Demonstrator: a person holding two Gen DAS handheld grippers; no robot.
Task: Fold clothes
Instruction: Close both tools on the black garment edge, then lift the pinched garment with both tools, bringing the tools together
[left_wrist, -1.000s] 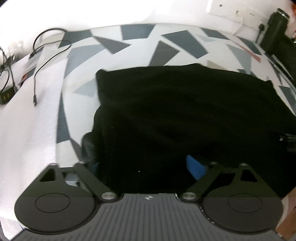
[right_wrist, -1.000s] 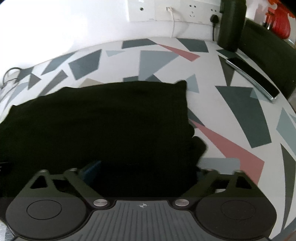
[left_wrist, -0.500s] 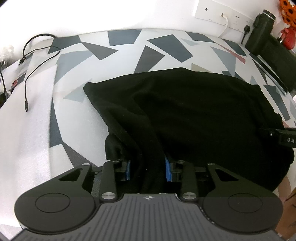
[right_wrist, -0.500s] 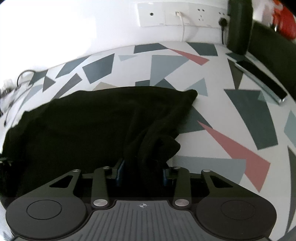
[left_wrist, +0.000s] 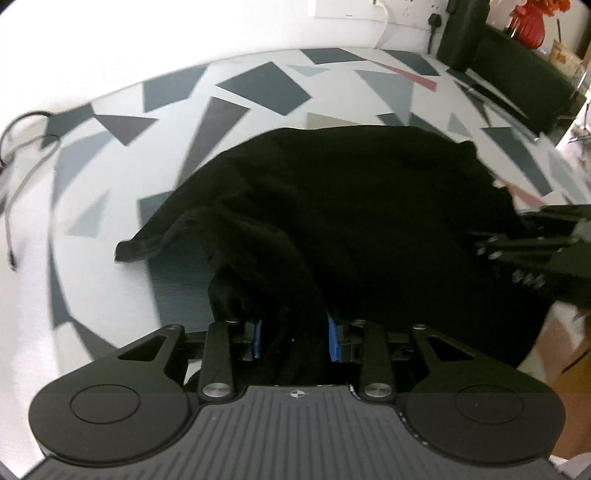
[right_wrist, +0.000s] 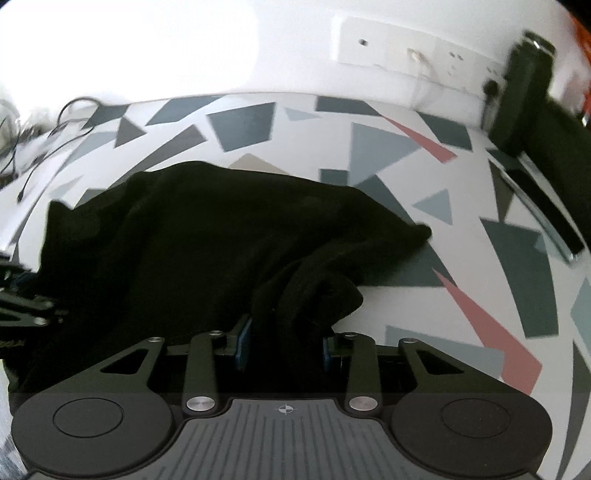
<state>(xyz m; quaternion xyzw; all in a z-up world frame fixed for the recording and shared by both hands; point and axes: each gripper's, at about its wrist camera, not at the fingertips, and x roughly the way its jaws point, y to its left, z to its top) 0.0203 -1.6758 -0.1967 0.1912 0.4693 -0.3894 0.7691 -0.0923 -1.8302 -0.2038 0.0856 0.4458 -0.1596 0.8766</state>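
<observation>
Pinching black garment (left_wrist: 369, 206) edges: both hand-held grippers (left_wrist: 294, 338) (right_wrist: 285, 341).

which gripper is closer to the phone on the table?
Right. The right gripper, shut on the black garment, has the phone just off to its right; the left gripper grips the garment's opposite side.

Looks like a room in someone's home: a table (right_wrist: 480, 258) with a geometric-print cover pushed against a white wall, wall sockets (right_wrist: 417, 55) with plugs in, loose cables (left_wrist: 22, 162), a dark flask (right_wrist: 528, 74).
</observation>
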